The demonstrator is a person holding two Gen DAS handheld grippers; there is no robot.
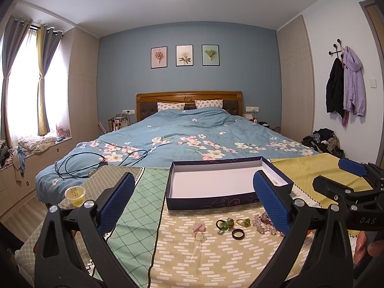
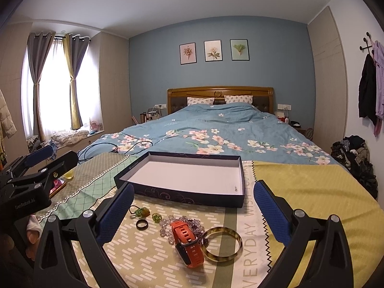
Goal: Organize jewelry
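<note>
Two wide-spread grippers above loose jewelry and a bare box

Both hand-held tools hang over a table covered in patterned yellow-green cloth (image 2: 148, 261), and neither holds anything. In its own view the left gripper (image 1: 192, 201) has its blue-padded jaws spread wide; the right gripper (image 2: 192, 206) stands just as wide in its view.

Straight ahead at 12 o'clock lies the shallow dark-blue rectangular box with a white lining (image 2: 184, 175), nothing inside it. All the jewelry lies on the cloth on the near side of the box, apart from it.

From the right wrist camera, the orange rubber-strap watch (image 2: 188, 242) sits at 6 o'clock of the box, resting against a heap of clear and dark bead bracelets (image 2: 182, 223). Just beside the watch, at its 3 o'clock, lies the mottled amber-and-brown bangle (image 2: 222, 243). At 9 o'clock of the beads lie a plain black ring (image 2: 141, 224) and a small green-stone ring (image 2: 156, 216), with a green-and-yellow pendant on a dark cord (image 2: 141, 211) at 11 o'clock.

From the left wrist camera, a pale pink flower-shaped piece (image 1: 199, 228) lies at 9 o'clock of the rings.

Far off at 10 o'clock in that view, a small clear cup of yellow liquid (image 1: 75, 194) stands near the table edge. Beyond the table spreads a bed with a blue floral quilt (image 1: 192, 134).
</note>
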